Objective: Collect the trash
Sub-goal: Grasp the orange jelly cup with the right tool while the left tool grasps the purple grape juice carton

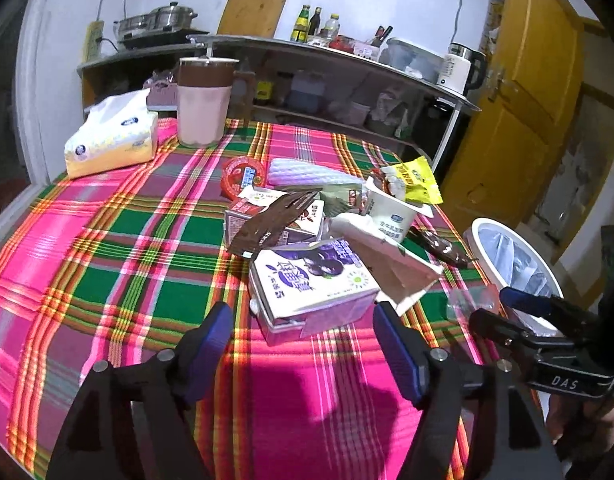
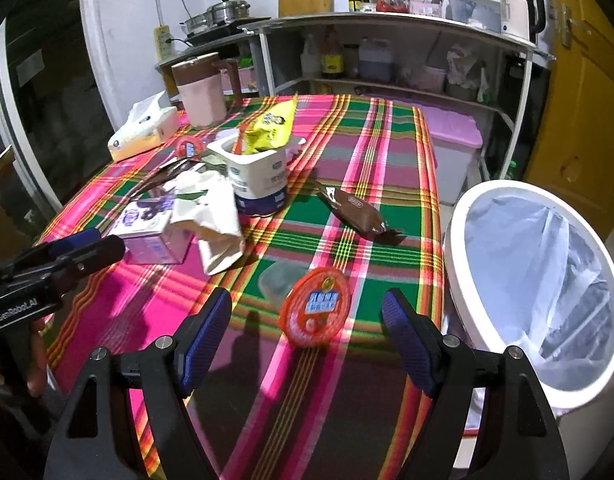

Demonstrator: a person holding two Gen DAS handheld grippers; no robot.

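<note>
Step in hand: I am at the start of a pick. Both tools hang over the near edge of the table [image 1: 107, 240], and nothing is gripped yet.
Trash: it lies in a heap in the middle of the checked cloth. I see a purple milk carton [image 1: 313, 280], a white paper bag [image 1: 387, 256], a yogurt cup [image 1: 391, 212] with a yellow wrapper [image 1: 417, 178] in it, and a brown wrapper [image 2: 359, 212] apart to the right.
Bin: the white bin [image 2: 459, 240] with a clear liner stands just beside the right edge of the table, and looks empty as far as I can see.
Left gripper [image 1: 303, 340]: the jaws are spread wide and hold nothing. The purple milk carton is just in front of them, not between the pads.
Right gripper [image 2: 307, 336]: the jaws are also spread wide and empty. A round red lid [image 2: 317, 308] lies flat on the cloth between the two fingers, and I cannot tell if they touch it.
Next move: I think the left should go forward around the carton, and the right should come lower for the lid. The lid is thin and flat, so the grip needs care.
</note>
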